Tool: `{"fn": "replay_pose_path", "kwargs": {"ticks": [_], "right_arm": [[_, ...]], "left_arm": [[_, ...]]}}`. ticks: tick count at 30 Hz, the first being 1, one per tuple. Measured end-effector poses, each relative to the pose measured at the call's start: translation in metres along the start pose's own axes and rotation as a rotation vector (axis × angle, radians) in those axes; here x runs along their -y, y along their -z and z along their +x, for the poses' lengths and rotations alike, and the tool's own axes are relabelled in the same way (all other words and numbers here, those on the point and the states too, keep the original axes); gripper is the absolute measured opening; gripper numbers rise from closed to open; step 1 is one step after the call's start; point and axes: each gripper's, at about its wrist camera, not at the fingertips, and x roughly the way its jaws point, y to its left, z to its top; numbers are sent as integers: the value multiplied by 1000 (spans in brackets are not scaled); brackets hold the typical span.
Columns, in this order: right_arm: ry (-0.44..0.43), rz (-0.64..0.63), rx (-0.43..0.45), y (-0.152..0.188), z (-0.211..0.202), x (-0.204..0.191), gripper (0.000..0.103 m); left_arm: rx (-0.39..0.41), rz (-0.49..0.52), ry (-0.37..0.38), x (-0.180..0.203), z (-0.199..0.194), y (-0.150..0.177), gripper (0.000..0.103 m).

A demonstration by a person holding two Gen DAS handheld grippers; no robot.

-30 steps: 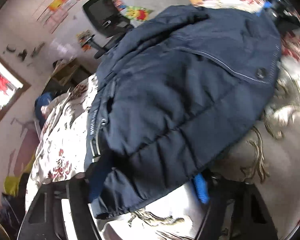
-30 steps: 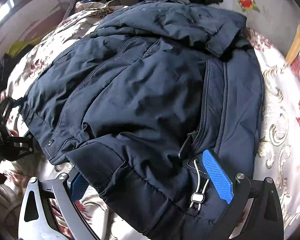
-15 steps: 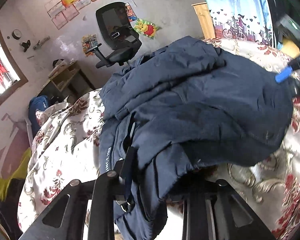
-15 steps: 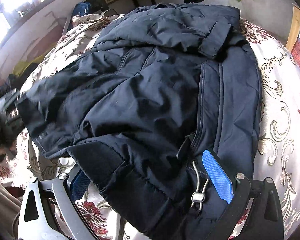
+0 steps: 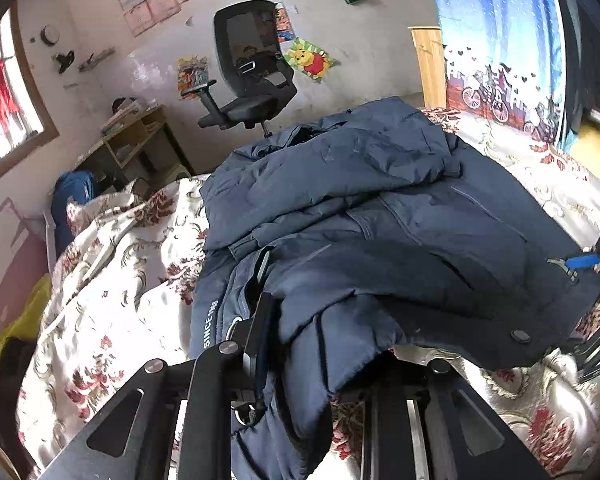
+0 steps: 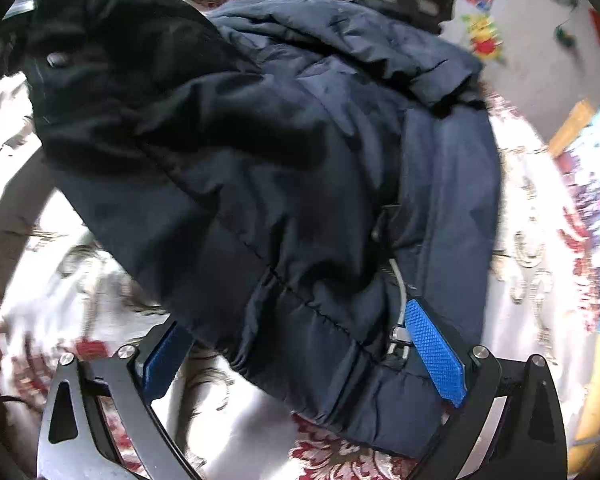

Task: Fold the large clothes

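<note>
On the bed, a large navy padded jacket (image 5: 380,240) lies heaped over the floral bedspread (image 5: 112,300), its upper layers folded back on themselves. From the left wrist view, the left tongs (image 5: 320,344) sit at the near hem: one dark finger (image 5: 260,332) stands against the zip edge with the "SINCE" lettering, and the hem fabric drapes down between the two fingers, so they look clenched on the jacket, though the far finger is hidden under the cloth. At that view's right edge, a blue pad of the right tongs (image 5: 582,261) touches the jacket's far corner near a snap button (image 5: 518,335).

From the right wrist view, the right tongs (image 6: 300,344) straddle the gathered hem, blue pads (image 6: 434,354) on either side with thick fabric bunched between them; they are spread wide around it, and I cannot tell whether they are pressing it. A drawcord toggle (image 6: 398,336) hangs just beside the right-hand pad. A dark flap of the jacket rises toward the upper left, a snap showing on it.

Bare bedspread shows to the left of the jacket and along the near edge below the hem. Beyond the bed stand an office chair (image 5: 248,80) and a wooden desk (image 5: 136,140), well apart from the jacket.
</note>
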Motion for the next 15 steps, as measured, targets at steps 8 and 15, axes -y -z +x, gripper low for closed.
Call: {"fn": "replay_pose_path", "kwargs": {"ticks": [8,15], "right_arm": [[-8,180,92,-6,-24,31,25],[-36,331,301,-16,-90,56,9]], "left_arm": [[28,-76,20,-8,-11,3,12],[91,-148,13,-19,-42,12,8]]}}
